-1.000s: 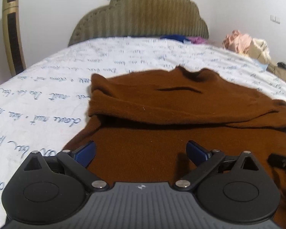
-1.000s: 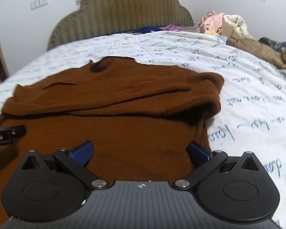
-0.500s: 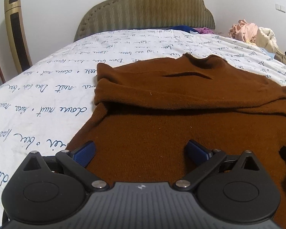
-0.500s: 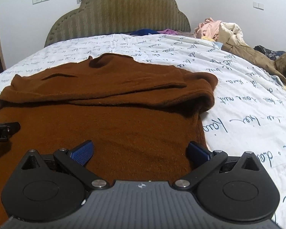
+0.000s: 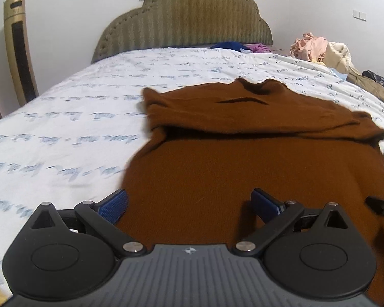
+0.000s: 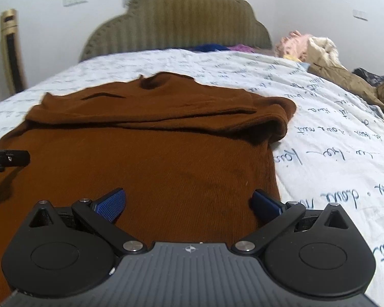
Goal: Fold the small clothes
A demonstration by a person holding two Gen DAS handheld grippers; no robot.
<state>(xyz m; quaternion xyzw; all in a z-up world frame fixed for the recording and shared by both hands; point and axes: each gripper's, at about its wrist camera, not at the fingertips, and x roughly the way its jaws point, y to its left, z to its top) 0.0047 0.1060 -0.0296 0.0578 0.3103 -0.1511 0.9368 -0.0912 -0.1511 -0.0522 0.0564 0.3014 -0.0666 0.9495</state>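
On the bed (image 5: 64,107), at 12 o'clock of both tools: brown sweater (image 5: 243,153), sleeves folded across the chest.
I've pulled my left gripper (image 5: 189,202) and right gripper (image 6: 189,202) back toward the hem over the last 1 second; both jaws gape, holding nothing, so I judge the hem-up fold comes next.

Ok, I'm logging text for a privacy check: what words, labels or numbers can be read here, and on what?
bedsheet: printed cursive script, upside down, no word surely readable.
left tool: side label cut off in right wrist view, unreadable.
right tool: emblem only, no words.
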